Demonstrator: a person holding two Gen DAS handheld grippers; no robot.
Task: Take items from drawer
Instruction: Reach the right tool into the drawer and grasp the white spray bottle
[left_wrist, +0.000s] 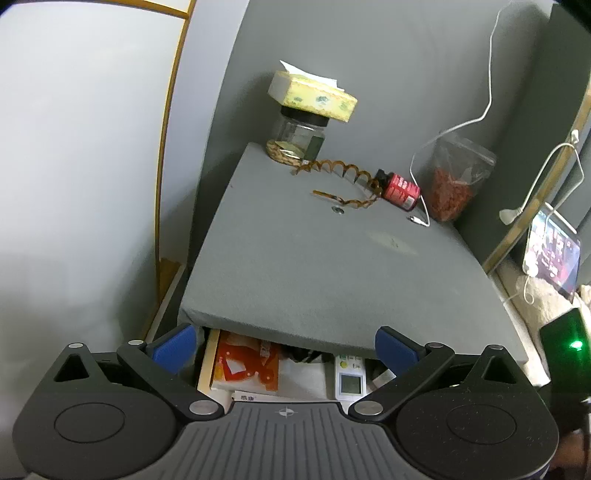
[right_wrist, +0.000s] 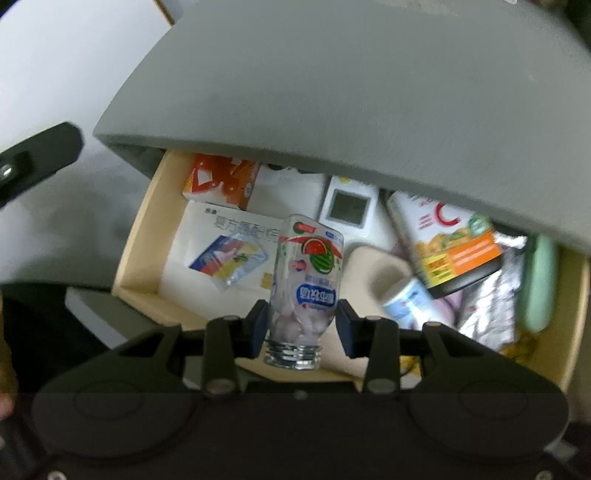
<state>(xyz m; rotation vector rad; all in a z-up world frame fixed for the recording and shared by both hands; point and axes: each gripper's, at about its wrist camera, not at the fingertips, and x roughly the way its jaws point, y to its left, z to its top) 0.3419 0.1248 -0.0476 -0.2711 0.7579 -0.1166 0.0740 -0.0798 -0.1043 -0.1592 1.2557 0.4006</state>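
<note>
Right gripper (right_wrist: 301, 326) clamps clear plastic candy bottle (right_wrist: 304, 284) over open wooden drawer (right_wrist: 136, 254).
Light, slick, capless; grip mid-body. Left gripper (left_wrist: 286, 347) open, empty.

Tissue box (left_wrist: 312, 96) on jar (left_wrist: 295, 138); drawer (right_wrist: 140, 236) under tabletop (left_wrist: 314, 266).

- Clear plastic bottle (right_wrist: 304, 280) with pale pink tablets, watermelon print, blue label patch.
- Pale wood-coloured drawer (right_wrist: 136, 236).
- Orange-and-white box (right_wrist: 221, 179) at far left of drawer.
- White canister (right_wrist: 447, 240) with orange band, black base, at right.
- Grey nightstand top (left_wrist: 314, 258).
- Red bottle (left_wrist: 400, 190), black cap, far right.
- Yellow, green-spotted tissue box (left_wrist: 314, 98) far back.
</note>
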